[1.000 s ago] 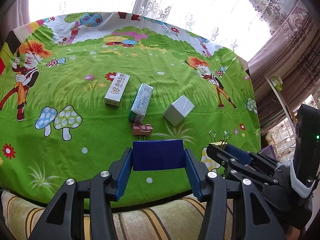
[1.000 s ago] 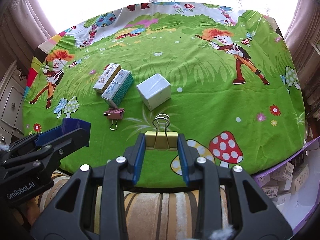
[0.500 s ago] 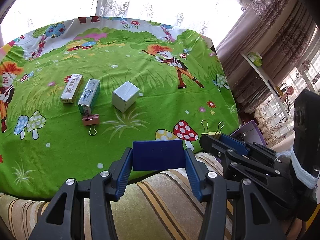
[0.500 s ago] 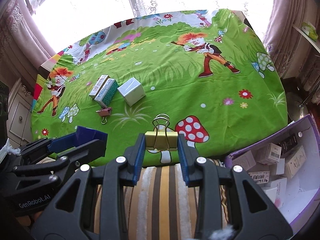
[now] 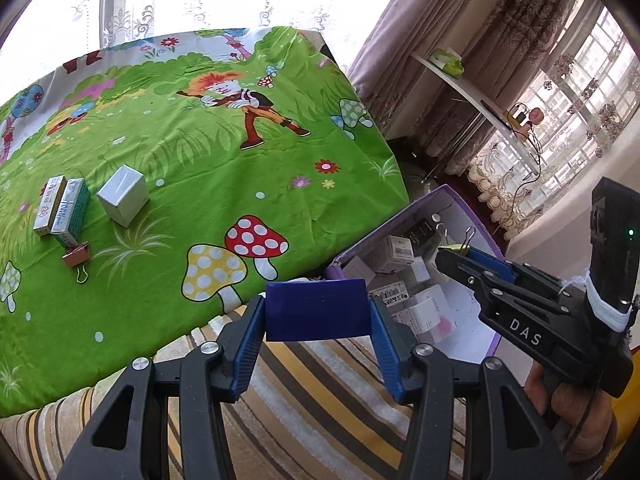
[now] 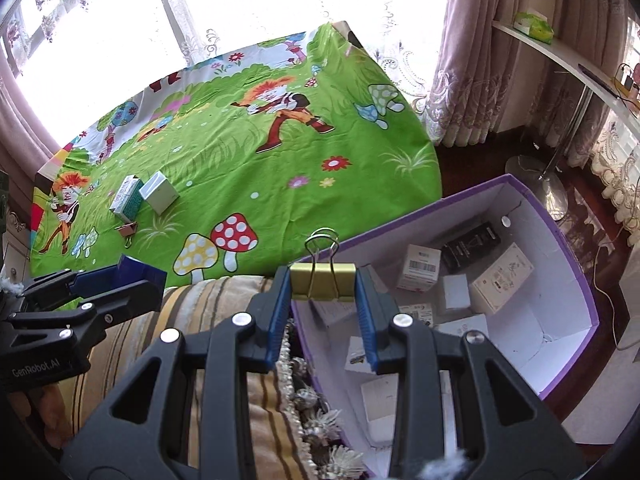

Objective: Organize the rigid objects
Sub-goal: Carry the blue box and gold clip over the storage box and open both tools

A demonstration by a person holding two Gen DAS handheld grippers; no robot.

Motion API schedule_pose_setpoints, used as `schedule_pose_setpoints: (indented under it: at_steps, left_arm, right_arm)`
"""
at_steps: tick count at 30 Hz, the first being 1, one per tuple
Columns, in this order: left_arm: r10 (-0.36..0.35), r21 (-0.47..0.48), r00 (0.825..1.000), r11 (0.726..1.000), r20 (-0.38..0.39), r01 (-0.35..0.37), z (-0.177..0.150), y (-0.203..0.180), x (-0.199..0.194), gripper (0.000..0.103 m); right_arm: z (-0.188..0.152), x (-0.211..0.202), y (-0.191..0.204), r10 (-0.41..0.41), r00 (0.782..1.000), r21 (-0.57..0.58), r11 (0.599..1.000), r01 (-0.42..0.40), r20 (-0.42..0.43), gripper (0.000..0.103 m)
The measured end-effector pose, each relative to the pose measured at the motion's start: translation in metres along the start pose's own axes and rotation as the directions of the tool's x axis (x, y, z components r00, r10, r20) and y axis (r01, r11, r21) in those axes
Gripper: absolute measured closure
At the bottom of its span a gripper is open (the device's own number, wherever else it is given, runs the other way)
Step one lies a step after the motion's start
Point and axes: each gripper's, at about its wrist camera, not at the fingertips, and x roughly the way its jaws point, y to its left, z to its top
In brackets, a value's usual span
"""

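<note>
Beside the green cartoon tablecloth point(image 6: 248, 168), the right gripper point(image 6: 322, 292) pinches a gold binder clip point(image 6: 322, 286) over the purple box point(image 6: 576, 280), while the left gripper point(image 5: 317, 312) clamps a blue block point(image 5: 317, 310).

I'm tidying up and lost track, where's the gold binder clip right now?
The gold binder clip is clamped in the right gripper, at the near edge of the purple box, right of the table.

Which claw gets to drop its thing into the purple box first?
Probably the right claw: its gold metal binder clip already hangs at the purple cardboard box's rim. The left claw, gripping a dark blue block, looks further short of it.
</note>
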Motion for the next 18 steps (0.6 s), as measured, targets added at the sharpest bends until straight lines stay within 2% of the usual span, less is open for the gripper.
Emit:
schedule_pose_setpoints:
  at_steps: [5, 10, 15, 18]
  left_arm:
    - [-0.028, 0.057, 0.999, 0.998, -0.027, 0.029, 0.001, -0.03, 0.012, 0.051]
    - [-0.048, 0.094, 0.998, 0.994, -0.052, 0.053, 0.003, -0.052, 0.023, 0.051]
    - [-0.119, 0.117, 0.99, 0.985, -0.079, 0.128, 0.004, -0.066, 0.029, 0.05]
    - [-0.131, 0.124, 0.987, 0.982, -0.088, 0.142, 0.003, -0.07, 0.031, 0.048]
  right_arm:
    - [-0.006, -0.004, -0.038, -0.058, 0.998, 0.058, 0.997, 0.058, -0.001, 0.067]
    - [-0.008, -0.008, -0.06, -0.099, 0.995, 0.092, 0.991, 0.098, 0.009, 0.067]
    - [-0.008, -0.011, -0.069, -0.11, 0.994, 0.116, 0.987, 0.107, 0.019, 0.067]
    - [-0.008, -0.012, -0.072, -0.098, 0.995, 0.134, 0.986, 0.095, 0.019, 0.058]
